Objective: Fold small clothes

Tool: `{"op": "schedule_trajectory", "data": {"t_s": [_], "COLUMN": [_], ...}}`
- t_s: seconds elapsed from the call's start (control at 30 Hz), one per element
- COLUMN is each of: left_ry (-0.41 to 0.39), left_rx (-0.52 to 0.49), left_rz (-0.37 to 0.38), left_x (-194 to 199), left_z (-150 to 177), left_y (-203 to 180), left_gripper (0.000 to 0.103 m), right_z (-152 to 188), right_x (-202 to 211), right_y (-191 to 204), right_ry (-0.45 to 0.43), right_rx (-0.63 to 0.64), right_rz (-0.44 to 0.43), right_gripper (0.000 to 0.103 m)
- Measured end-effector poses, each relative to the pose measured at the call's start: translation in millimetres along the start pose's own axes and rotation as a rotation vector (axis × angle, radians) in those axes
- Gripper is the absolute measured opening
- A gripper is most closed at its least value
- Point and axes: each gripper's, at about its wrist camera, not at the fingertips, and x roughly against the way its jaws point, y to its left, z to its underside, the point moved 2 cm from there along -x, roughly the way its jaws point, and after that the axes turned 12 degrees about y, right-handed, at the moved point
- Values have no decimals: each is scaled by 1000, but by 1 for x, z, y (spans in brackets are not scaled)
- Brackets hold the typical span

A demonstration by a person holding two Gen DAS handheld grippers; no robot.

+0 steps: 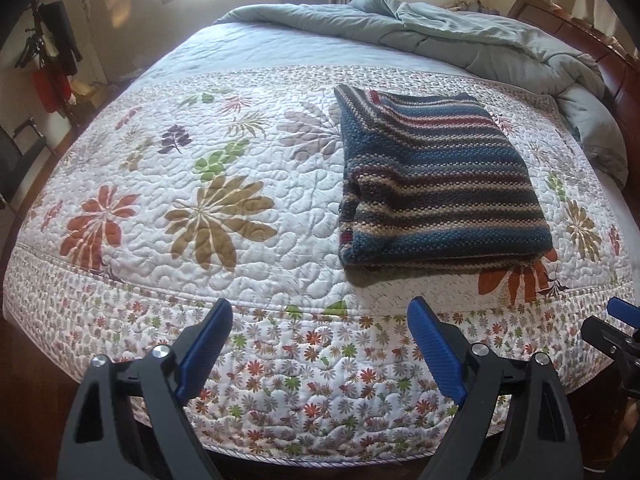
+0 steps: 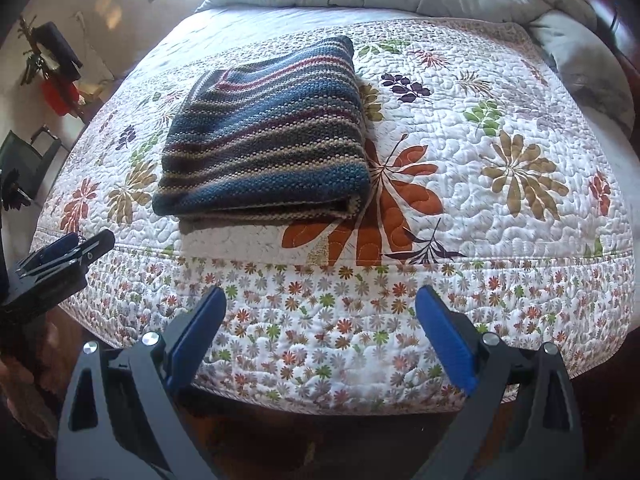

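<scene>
A striped knit garment [image 1: 436, 180] in blue, tan and maroon lies folded into a thick rectangle on the floral quilt [image 1: 240, 240]. It also shows in the right wrist view [image 2: 268, 140]. My left gripper [image 1: 322, 312] is open and empty, held off the bed's near edge, below and left of the garment. My right gripper [image 2: 322, 304] is open and empty too, near the bed's front edge, below and right of the garment. The right gripper shows at the right edge of the left wrist view [image 1: 616, 332], and the left gripper at the left edge of the right wrist view [image 2: 60, 256].
A rumpled pale blue comforter [image 1: 460, 32] is heaped at the far end of the bed. A dark wooden bed frame [image 1: 624, 80] runs along the right. A coat rack with dark and red clothes [image 1: 52, 60] and a chair [image 1: 20, 152] stand at the left.
</scene>
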Motion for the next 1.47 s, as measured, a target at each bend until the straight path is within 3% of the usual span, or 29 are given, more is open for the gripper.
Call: {"op": "schedule_trajectory", "data": {"t_s": [1.47], "left_ry": [12], "left_rx": [-32], "left_rz": [-19], "left_x": [-6], "left_z": [-1], "left_y": [-6], "left_gripper": [91], "right_z": [-4], "right_x": [-16], "right_y": [1], "right_ry": [18], "right_rx": [-8], "right_rz": [-22], "right_gripper": [95]}}
